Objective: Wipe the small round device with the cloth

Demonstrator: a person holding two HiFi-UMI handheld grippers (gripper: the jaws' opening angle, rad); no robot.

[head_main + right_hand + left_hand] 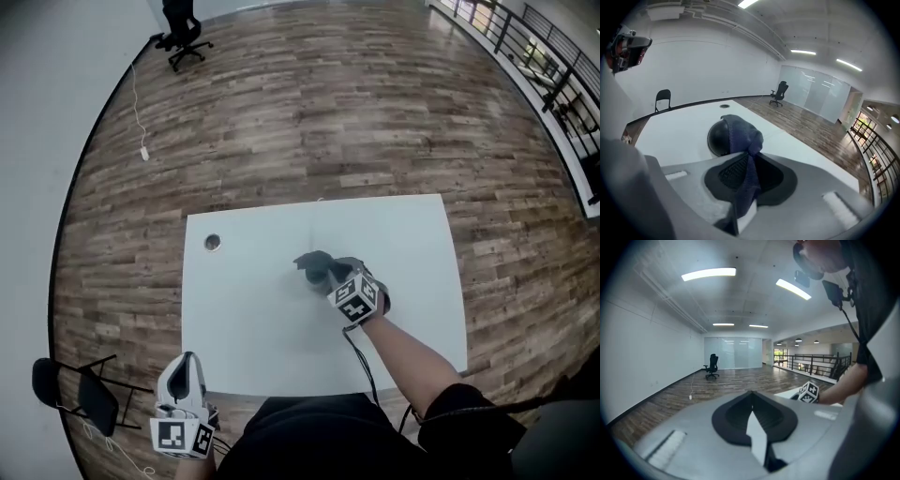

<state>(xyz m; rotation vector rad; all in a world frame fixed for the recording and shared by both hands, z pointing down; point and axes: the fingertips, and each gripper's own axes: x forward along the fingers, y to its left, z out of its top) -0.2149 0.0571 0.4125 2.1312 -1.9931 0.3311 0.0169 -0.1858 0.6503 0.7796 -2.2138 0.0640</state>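
Two tongs. Left gripper, lower left of head view: shut, empty, short of table. Right gripper pinches dark cloth, which lies over small round device, frame centre. Risks: device unbraced, wipe may shove it. Thin pinch may slip.

Right claw clamped, arm outstretched (angled downward); left claw closed.

No legible text, labels, brands, numbers or signs in any view.
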